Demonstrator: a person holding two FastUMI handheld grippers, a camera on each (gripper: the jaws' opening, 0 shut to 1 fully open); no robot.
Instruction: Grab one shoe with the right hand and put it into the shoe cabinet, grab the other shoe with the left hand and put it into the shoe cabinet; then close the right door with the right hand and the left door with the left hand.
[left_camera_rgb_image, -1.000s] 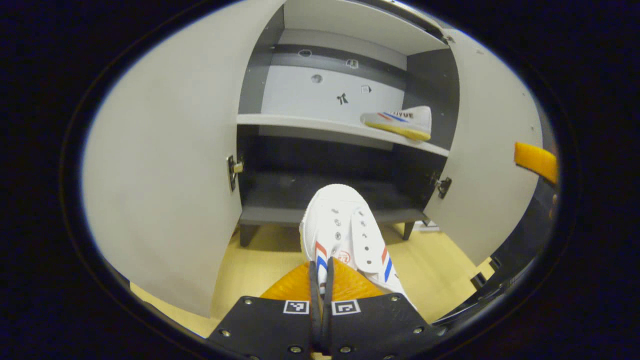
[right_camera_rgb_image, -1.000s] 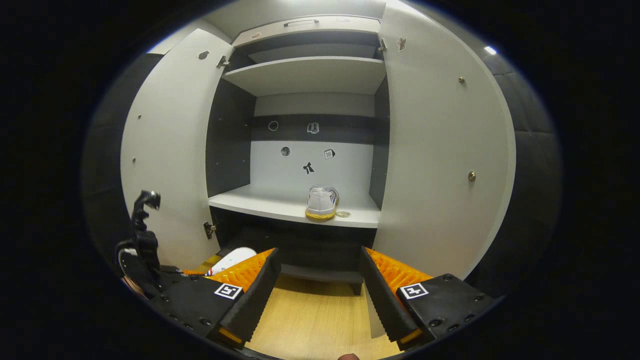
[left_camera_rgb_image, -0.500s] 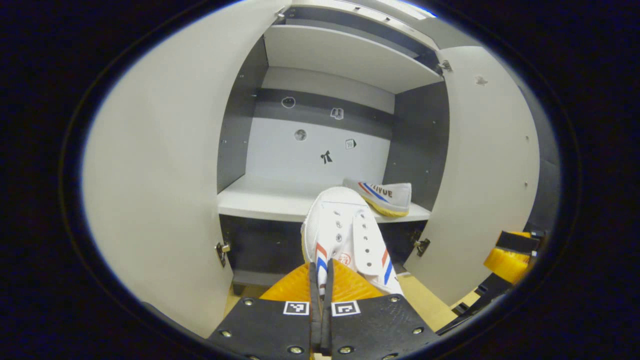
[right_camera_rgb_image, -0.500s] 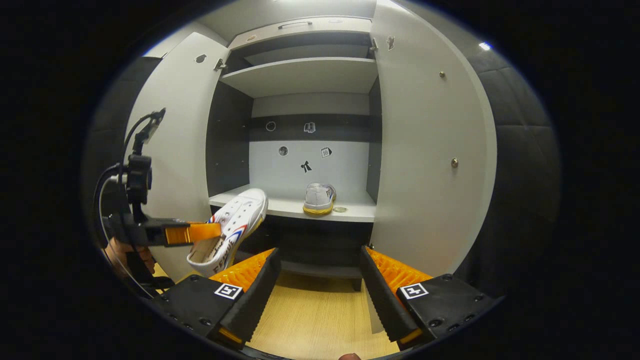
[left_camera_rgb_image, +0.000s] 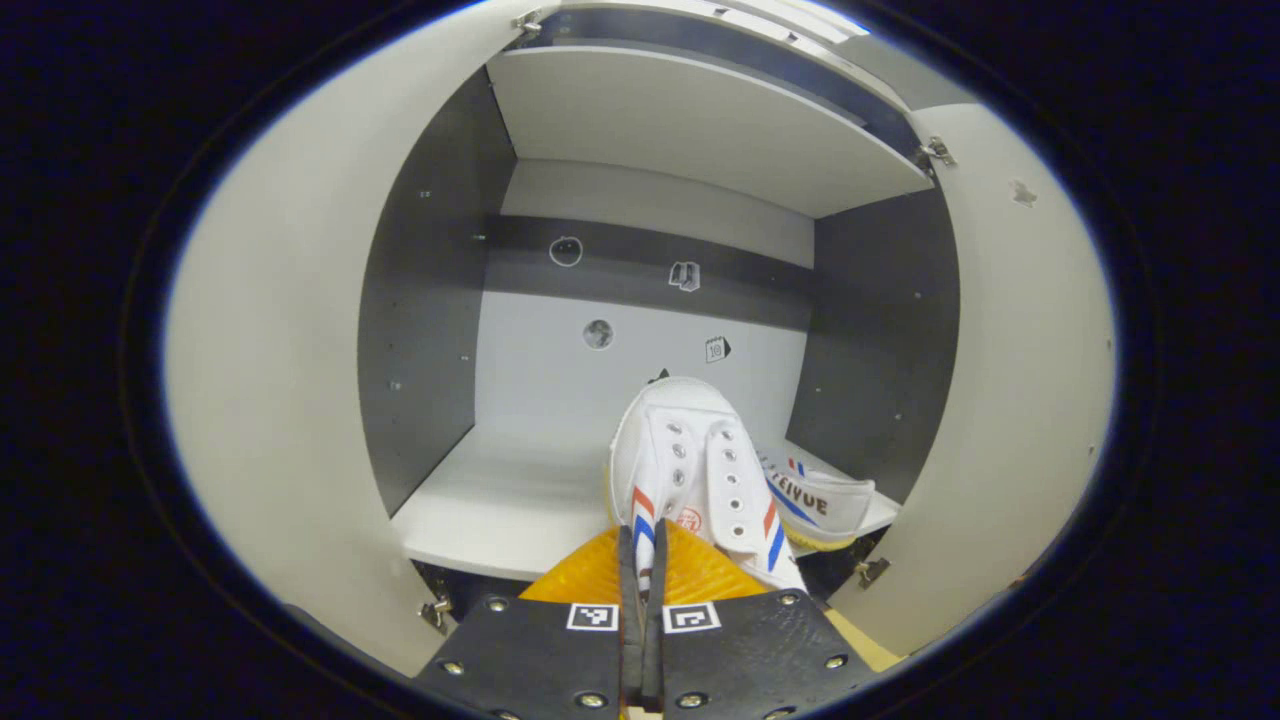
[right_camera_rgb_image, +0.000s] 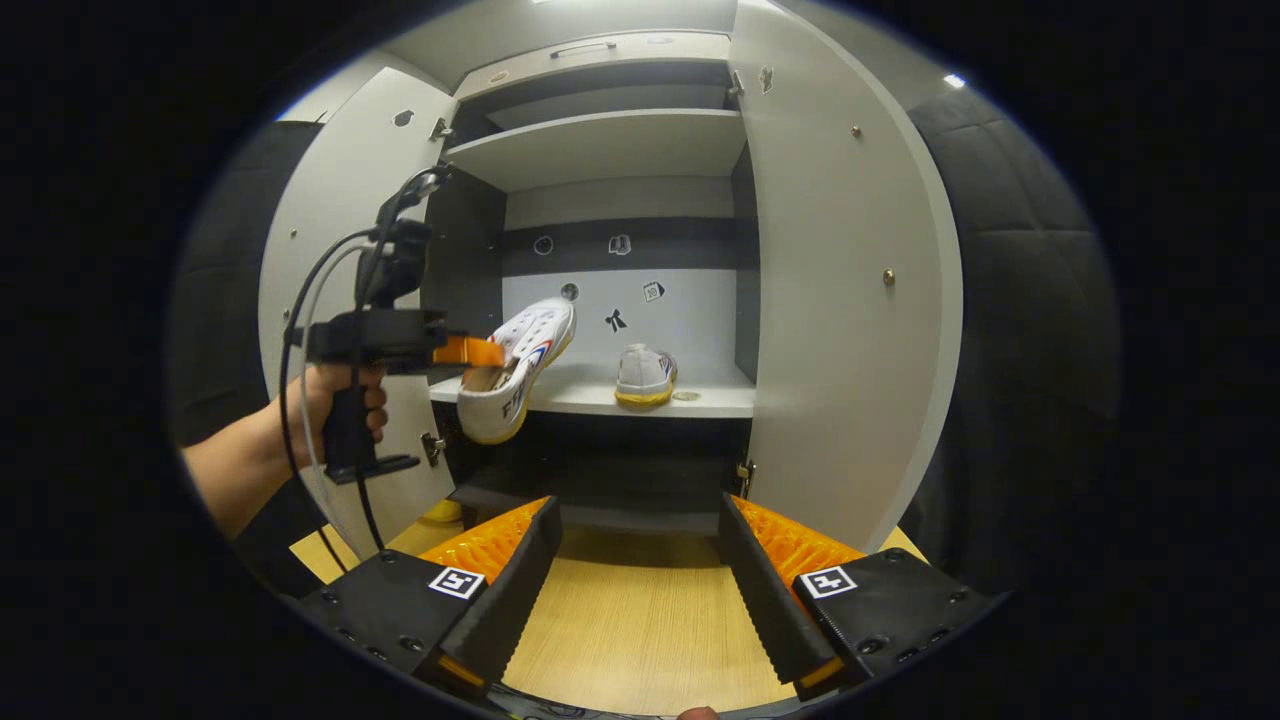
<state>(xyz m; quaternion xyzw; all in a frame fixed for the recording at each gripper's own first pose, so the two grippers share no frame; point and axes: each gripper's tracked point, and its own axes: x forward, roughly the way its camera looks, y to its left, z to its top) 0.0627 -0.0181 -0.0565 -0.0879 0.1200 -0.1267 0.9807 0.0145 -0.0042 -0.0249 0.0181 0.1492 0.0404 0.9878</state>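
My left gripper (left_camera_rgb_image: 642, 560) is shut on the rim of a white shoe (left_camera_rgb_image: 690, 470) with red and blue stripes, its toe pointing into the cabinet above the middle shelf (left_camera_rgb_image: 500, 500). The right gripper view shows that left gripper (right_camera_rgb_image: 470, 352) held by a hand, with the shoe (right_camera_rgb_image: 520, 365) tilted toe-up at the shelf's front left. A second white shoe (right_camera_rgb_image: 645, 375) stands on the shelf (right_camera_rgb_image: 700, 400) to the right, also seen as the other shoe (left_camera_rgb_image: 825, 505). My right gripper (right_camera_rgb_image: 635, 570) is open and holds nothing, low in front of the cabinet.
Both cabinet doors stand open: the left door (right_camera_rgb_image: 340, 250) and the right door (right_camera_rgb_image: 840, 300). An upper shelf (right_camera_rgb_image: 600, 150) sits above, a dark lower bay (right_camera_rgb_image: 600, 470) below. Light wooden floor (right_camera_rgb_image: 630, 630) lies in front. A padded dark wall (right_camera_rgb_image: 1020, 280) is at the right.
My left gripper has risen and moved forward with the shoe, from below shelf level to over the middle shelf. The right gripper has stayed open and drawn back slightly.
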